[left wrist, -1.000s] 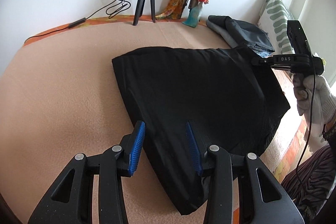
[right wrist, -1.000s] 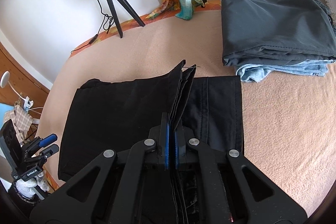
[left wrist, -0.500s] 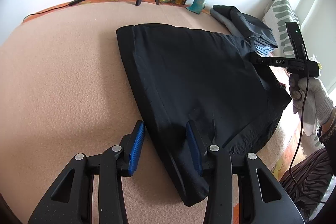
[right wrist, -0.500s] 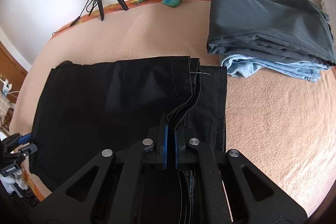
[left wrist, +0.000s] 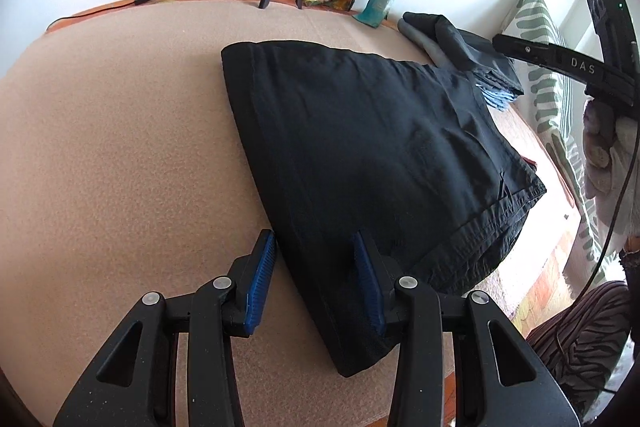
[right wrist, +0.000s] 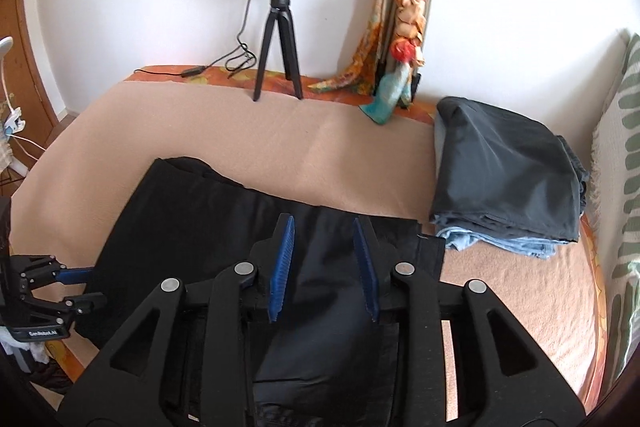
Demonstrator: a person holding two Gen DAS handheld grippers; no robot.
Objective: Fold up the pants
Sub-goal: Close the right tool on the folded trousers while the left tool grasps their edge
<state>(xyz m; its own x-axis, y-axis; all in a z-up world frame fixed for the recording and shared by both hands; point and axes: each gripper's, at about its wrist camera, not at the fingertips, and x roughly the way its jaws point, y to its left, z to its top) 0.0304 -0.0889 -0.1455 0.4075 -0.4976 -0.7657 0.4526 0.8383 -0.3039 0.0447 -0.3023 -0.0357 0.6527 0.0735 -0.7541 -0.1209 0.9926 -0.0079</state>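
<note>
Black pants point(left wrist: 372, 139) lie folded flat on the beige blanket; they also show in the right wrist view point(right wrist: 208, 227). My left gripper point(left wrist: 316, 287) is open and empty, its jaws straddling the near left edge of the pants. My right gripper point(right wrist: 322, 263) is open and empty, held above the right end of the pants. The right gripper's body shows at the far right of the left wrist view point(left wrist: 568, 67), in a white-gloved hand. The left gripper shows at the lower left of the right wrist view point(right wrist: 68, 287).
A stack of folded dark grey and light blue clothes point(right wrist: 512, 187) lies at the back right. A ring light on a tripod point(right wrist: 280, 27) and a second stand draped with a scarf point(right wrist: 404, 39) stand by the wall. A striped pillow point(right wrist: 624, 187) is at the right.
My right gripper opened, let go of the pants' folded edge and lifted back. The pants now lie flat. My left gripper stayed open near the left edge.
</note>
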